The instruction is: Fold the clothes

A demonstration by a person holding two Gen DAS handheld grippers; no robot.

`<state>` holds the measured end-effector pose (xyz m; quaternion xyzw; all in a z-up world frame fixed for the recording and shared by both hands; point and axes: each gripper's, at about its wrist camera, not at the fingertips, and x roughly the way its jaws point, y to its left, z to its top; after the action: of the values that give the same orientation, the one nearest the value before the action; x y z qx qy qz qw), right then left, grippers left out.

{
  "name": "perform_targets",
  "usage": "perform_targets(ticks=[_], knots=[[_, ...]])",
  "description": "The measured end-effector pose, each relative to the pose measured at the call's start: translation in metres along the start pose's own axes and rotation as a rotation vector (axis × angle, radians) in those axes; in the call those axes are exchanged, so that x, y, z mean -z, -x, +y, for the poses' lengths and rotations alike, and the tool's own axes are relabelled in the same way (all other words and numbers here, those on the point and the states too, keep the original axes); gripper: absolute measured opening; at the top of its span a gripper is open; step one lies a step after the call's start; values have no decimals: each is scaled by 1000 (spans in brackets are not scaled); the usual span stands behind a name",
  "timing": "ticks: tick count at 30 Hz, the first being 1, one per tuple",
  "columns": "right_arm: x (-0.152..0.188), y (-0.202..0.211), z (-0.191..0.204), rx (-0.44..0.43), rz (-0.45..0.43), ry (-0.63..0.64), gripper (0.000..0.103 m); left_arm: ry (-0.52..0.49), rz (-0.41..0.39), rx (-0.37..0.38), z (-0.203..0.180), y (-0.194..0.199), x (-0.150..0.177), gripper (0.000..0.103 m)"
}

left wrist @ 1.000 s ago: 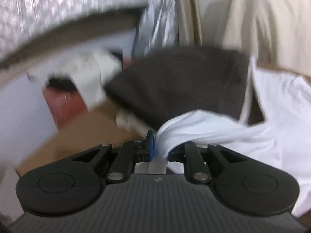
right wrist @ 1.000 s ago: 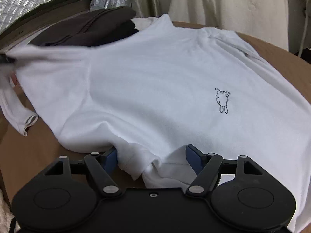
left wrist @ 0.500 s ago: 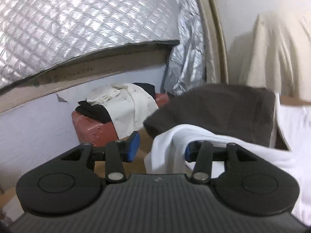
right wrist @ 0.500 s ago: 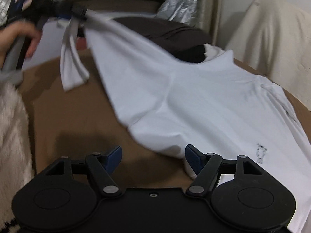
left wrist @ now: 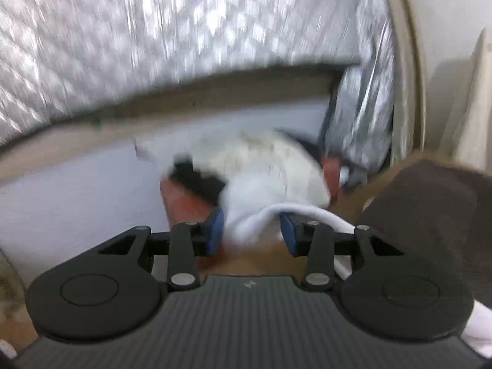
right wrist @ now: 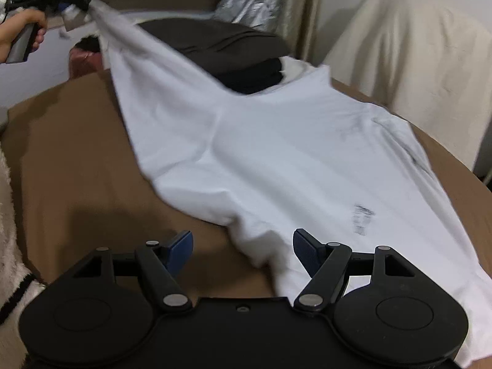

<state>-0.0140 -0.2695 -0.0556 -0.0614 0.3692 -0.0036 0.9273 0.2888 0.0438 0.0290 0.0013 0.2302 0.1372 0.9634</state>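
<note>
White cotton covered most of the brown table [right wrist: 77,169]: a T-shirt [right wrist: 292,153] lay spread flat across it, a small dark print on its front smeared by blur. One corner of the shirt was pulled up off the table and stretched taut toward the left gripper [right wrist: 66,6], held in a hand [right wrist: 18,30] at the upper left of the right wrist view. Seen from its own camera, the left gripper [left wrist: 250,230] had its jaws apart, and they had just been closing a little; a rolled white edge of the shirt [left wrist: 295,212] ran between them and over the right-hand finger, with neither blue pad pressing on it. The right gripper [right wrist: 243,246] sat low over the near edge of the table, released, with a bunched fold of the hem lying between its fingers and apart from the left pad. Folded dark clothes [right wrist: 221,46] sat at the far side of the table, partly under the lifted shirt. Quilted silver sheeting [left wrist: 153,46] hung behind.
</note>
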Motion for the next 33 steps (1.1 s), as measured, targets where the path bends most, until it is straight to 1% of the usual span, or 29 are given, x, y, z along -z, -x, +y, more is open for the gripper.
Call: perform_targets(ticks=[1,2,3,4,5,7,9,12,13,14,15,17,18,19,20,21,23,24,25,27,28,29,30,31,32,33], knots=[[2,3,-8,-1,3,-28,76,39,39,1,6,-6,-2,40],[4,3,-14,-2,7,-52,76,84,53,3,12,-7,1,42],[6,3,-19,-2,12,-73,76,130,71,2,18,-8,6,45],[9,1,-23,0,19,-87,76,177,99,-2,22,-8,15,45],[10,0,-26,3,29,-92,76,207,128,15,23,-6,27,45],[15,1,-32,21,49,-94,76,225,198,95,20,-3,53,45],[21,6,-39,38,61,-106,76,176,288,180,6,1,75,45],[36,20,-51,63,70,-145,76,60,331,322,-24,19,89,46],[43,24,-55,70,74,-163,76,35,342,374,-36,28,93,47],[50,29,-59,77,78,-182,76,12,362,446,-50,38,97,55],[57,31,-64,79,84,-201,76,-11,382,519,-64,48,100,60],[70,33,-71,84,98,-234,76,-82,417,642,-94,68,110,60],[74,35,-74,90,101,-246,76,-141,413,683,-110,80,116,60],[79,36,-78,96,101,-258,76,-214,385,714,-126,95,124,60],[81,38,-81,102,93,-269,76,-287,357,752,-141,110,132,62],[84,40,-84,108,77,-280,76,-357,328,812,-154,121,143,67],[90,42,-90,129,48,-297,76,-488,284,934,-179,142,163,70],[93,41,-93,139,45,-298,76,-513,320,996,-187,145,171,70],[96,41,-95,146,45,-295,76,-526,376,1037,-193,146,178,70],[103,40,-96,111,47,-278,76,-543,455,1097,-202,148,185,70],[108,40,-95,87,49,-258,74,-560,459,1116,-206,153,188,70],[111,40,-92,93,44,-231,73,-590,434,1106,-211,159,194,72],[115,40,-89,99,39,-204,73,-651,379,1066,-218,165,200,78],[118,40,-87,107,33,-181,72,-745,292,998,-230,173,212,83],[119,39,-88,119,24,-172,70,-849,190,911,-242,180,227,90],[120,38,-89,136,15,-162,70,-962,87,810,-254,181,243,90]])
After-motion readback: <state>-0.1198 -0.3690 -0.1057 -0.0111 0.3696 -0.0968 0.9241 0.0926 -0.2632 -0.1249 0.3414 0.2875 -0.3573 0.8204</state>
